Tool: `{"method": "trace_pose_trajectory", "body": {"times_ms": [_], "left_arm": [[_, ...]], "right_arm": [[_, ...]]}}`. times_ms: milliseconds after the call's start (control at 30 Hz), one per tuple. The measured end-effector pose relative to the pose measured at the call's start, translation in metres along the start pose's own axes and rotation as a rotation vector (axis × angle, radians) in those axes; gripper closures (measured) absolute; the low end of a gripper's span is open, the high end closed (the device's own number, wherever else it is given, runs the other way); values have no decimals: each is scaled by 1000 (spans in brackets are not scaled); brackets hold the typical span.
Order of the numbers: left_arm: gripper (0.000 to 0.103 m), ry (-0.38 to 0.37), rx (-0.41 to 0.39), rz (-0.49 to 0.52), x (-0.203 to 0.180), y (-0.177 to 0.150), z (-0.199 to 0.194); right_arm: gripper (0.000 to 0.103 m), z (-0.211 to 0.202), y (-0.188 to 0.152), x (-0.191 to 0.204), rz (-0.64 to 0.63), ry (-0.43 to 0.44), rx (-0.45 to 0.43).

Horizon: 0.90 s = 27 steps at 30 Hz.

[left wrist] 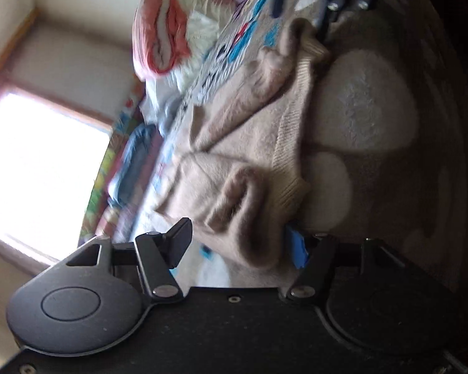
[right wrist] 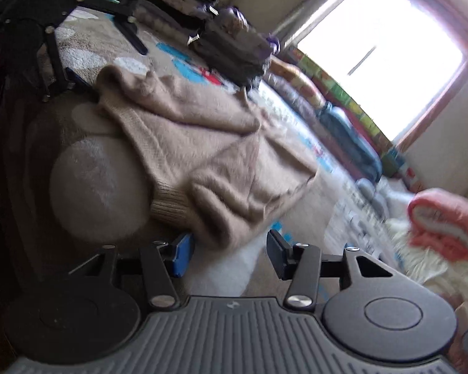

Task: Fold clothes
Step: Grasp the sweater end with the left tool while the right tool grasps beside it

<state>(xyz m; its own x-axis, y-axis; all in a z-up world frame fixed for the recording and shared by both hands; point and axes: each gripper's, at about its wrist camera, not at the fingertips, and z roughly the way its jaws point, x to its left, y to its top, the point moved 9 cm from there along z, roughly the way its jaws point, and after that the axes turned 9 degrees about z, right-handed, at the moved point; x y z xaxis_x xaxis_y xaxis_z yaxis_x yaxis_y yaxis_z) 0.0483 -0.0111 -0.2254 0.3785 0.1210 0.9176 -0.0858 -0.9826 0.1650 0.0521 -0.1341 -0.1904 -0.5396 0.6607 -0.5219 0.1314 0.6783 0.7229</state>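
A beige fuzzy sweater (left wrist: 249, 131) (right wrist: 202, 137) lies partly folded on a brown blanket with white spots (left wrist: 365, 106) (right wrist: 93, 187). My left gripper (left wrist: 238, 244) is open, and a thick fold of the sweater sits between its fingers without the pads pressing on it. My right gripper (right wrist: 230, 249) is also open, with the sweater's near folded edge just ahead of its fingers. Each gripper shows in the other's view at the sweater's far end: the right gripper (left wrist: 299, 23) and the left gripper (right wrist: 109, 65).
A stack of folded dark clothes (right wrist: 234, 50) stands beyond the sweater. A coral and white fluffy bundle (left wrist: 162, 40) (right wrist: 446, 221) lies to one side, and a blue item (right wrist: 349, 134) near colourful padding under a bright window (right wrist: 380, 53).
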Motion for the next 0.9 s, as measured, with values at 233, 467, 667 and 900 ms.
{"method": "trace_pose_trajectory", "body": {"times_ms": [233,467,667,900], "left_arm": [[35,67,-118,128,-3,-17,6],[34,155,-152,116,12,-17,6],[45,136,-203,230,13,-20,8],[56,78,-283,386,8,-27,21]], "right_arm": [[52,12,-7,9,-246,-18,-77],[46,21,-10,3,-447,-11,-206],[39,31,-1,-20,-445,29,-238],[50,40,3,-11,-552,176,-275]]}}
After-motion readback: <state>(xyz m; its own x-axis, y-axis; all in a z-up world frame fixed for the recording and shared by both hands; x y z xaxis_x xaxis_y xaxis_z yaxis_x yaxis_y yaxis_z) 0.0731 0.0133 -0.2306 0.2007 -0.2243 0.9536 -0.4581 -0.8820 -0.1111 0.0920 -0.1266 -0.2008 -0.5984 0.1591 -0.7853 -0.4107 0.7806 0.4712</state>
